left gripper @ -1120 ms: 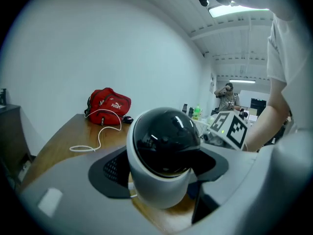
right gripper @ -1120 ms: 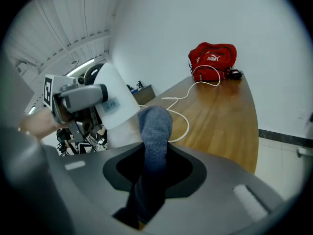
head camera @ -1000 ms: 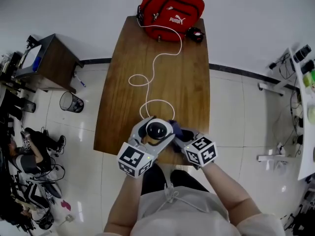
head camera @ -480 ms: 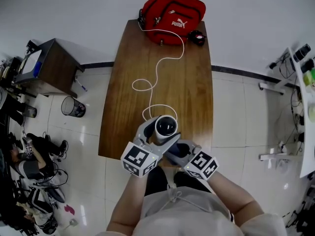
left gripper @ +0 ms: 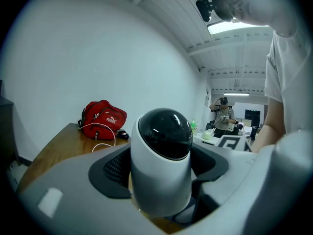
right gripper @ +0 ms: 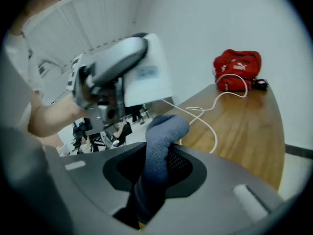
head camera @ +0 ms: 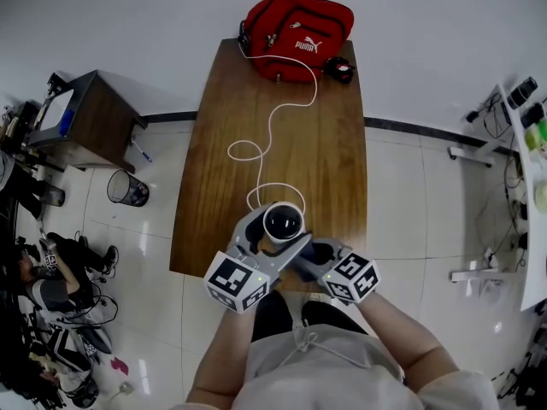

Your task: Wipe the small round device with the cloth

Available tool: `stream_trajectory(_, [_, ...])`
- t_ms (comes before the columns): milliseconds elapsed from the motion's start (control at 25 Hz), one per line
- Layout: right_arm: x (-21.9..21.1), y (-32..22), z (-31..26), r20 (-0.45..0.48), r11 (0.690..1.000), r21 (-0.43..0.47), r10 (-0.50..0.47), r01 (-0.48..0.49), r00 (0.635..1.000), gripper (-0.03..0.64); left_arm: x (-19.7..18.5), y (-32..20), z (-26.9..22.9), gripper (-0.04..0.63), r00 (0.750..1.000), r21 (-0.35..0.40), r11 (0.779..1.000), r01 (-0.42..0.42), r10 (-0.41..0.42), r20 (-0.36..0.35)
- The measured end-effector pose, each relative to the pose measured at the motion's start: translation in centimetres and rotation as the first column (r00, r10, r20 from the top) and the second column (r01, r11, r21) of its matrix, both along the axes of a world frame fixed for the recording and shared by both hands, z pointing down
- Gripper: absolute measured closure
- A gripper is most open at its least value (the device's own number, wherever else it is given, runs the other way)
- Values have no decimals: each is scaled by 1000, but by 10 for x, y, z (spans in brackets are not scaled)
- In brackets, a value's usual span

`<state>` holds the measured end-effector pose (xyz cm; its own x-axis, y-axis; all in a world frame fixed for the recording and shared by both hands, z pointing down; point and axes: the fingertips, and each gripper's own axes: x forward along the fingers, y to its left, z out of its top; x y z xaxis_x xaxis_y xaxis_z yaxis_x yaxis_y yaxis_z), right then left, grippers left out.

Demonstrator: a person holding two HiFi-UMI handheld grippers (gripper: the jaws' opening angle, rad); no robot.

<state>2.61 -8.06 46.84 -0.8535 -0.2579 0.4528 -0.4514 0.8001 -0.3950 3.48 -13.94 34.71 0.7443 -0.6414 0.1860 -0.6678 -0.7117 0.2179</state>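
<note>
The small round device (head camera: 282,224) is white with a glossy black dome (left gripper: 165,131). My left gripper (head camera: 272,237) is shut on the small round device's white body (left gripper: 161,180) and holds it above the near end of the wooden table (head camera: 325,156). A white cable (head camera: 272,131) runs from the device toward the far end. My right gripper (head camera: 314,254) sits just right of the device, shut on a dark blue cloth (right gripper: 159,155) that stands up between its jaws. In the right gripper view the left gripper (right gripper: 120,77) and the device's white body fill the upper left, close above the cloth.
A red bag (head camera: 297,22) lies at the table's far end with a small black object (head camera: 342,72) beside it. Left of the table stand a small desk (head camera: 81,114) and a wire bin (head camera: 128,189). White shelving (head camera: 530,143) lines the right side.
Both grippers with the device and cloth shifted slightly over the last second, first a little nearer, then settling. The right gripper with the cloth stays tucked against the device's right side.
</note>
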Motion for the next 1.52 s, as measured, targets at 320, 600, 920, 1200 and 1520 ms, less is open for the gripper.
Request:
stream_trajectory(320, [-11,-21,-47,115,985,171,13,-33,993,508,18,9,-21,236,999,32,999,-41,42,-30])
stream_trajectory(600, [-24,16,-60,173,976,208,-100,63,980,508,20,12,-19,236,998,44,998,-42,44,-38])
stream_trajectory(920, [-13,39,-54,165,972,197,-164,130,973,508,16,15,-10,236,999,37,998,-47,47,-8])
stream_trajectory(1200, [47,20,2,57,999,28,13,-14,998,508,1,26,14,236,999,46,998,-37,37,8])
stream_trajectory(1520, [77,6,28,-8,979,-20,205,-205,979,508,6,54,91,236,995,3,997,-76,75,59])
